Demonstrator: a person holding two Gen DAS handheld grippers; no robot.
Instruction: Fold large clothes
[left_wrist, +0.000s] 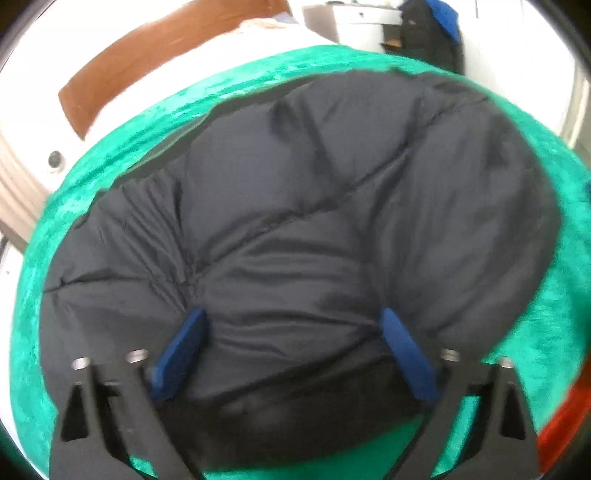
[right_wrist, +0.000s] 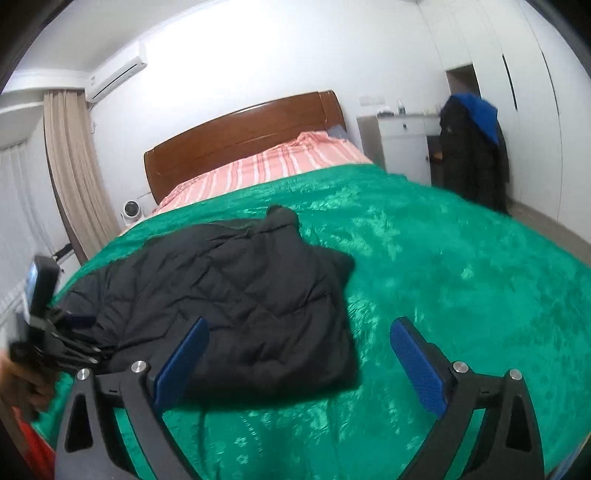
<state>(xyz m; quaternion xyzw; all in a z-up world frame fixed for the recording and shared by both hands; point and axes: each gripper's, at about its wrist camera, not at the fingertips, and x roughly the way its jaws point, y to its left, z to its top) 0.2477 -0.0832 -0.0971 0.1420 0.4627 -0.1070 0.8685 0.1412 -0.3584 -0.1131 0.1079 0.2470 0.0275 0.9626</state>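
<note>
Jacket: a dark quilted puffer jacket (right_wrist: 236, 295) is laid in a folded, roughly rectangular bundle on the near left part of the bed; its puffed panels and stitched seams are seen close up in the left wrist view (left_wrist: 295, 229).
Bedspread: a shiny green bedspread (right_wrist: 424, 258) is spread under the jacket and is seen on all sides of it.
Left gripper: the left gripper (left_wrist: 293, 325) is held above the near edge of the jacket and pointed steeply down at it; its blue pads (left_wrist: 181, 354) are spread wide, and nothing is clamped between them. Whether the tips brush the fabric cannot be told from the blurred picture. In the right wrist view it is seen at the left edge of the jacket (right_wrist: 74, 332), carried by a hand (right_wrist: 22, 384).
Right gripper: the right gripper (right_wrist: 297, 328) is held apart from the jacket's right corner, over the bedspread; its blue pads (right_wrist: 417, 365) are set wide apart and nothing is held.
Bed head: a brown wooden headboard (right_wrist: 240, 136) and pink striped bedding (right_wrist: 273, 162) are seen beyond the bedspread.
Room: a white cabinet (right_wrist: 402, 144) is placed to the right of the bed, with dark coats and a blue garment (right_wrist: 472, 147) hung beside it; a beige curtain (right_wrist: 74, 166) and an air conditioner (right_wrist: 116, 75) are seen at the left wall.
</note>
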